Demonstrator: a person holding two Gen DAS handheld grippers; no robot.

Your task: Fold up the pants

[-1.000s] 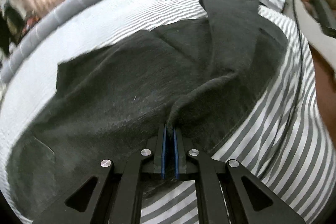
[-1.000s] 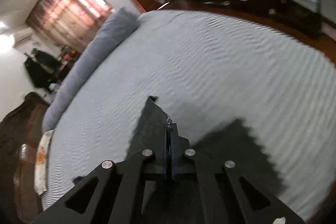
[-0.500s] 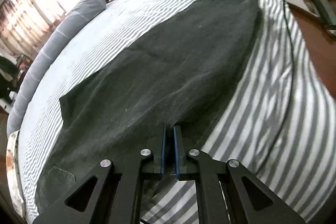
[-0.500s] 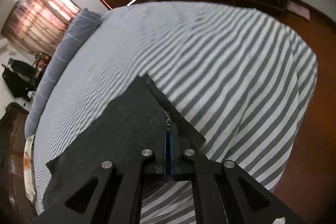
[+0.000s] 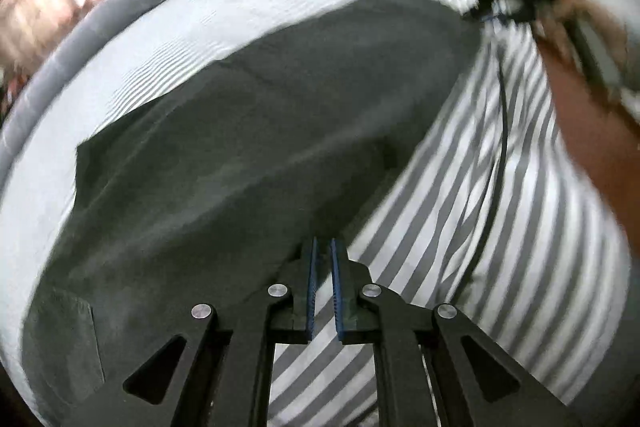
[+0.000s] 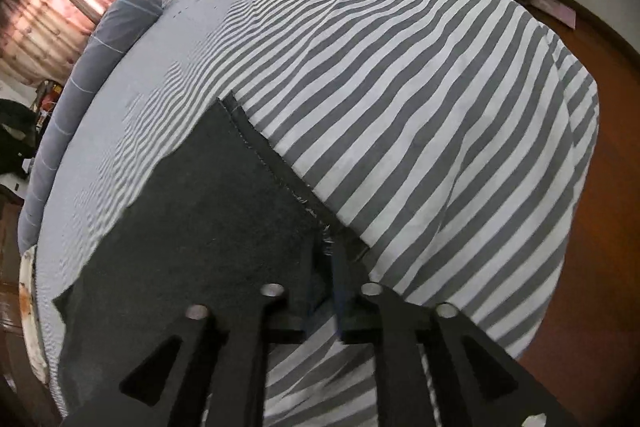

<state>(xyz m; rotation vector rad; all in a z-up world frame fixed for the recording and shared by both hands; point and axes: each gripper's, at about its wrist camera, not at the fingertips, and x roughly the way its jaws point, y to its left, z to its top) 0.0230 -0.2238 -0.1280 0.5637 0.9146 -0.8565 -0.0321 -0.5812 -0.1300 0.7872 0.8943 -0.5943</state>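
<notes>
While the dark grey pants are lying flat across the striped bedsheet, we are keeping the left gripper nearly clenched at their near edge; whether it is pinching cloth we cannot tell. We are opening the jaws of the right gripper, and the frayed hem is sitting slack between them.
</notes>
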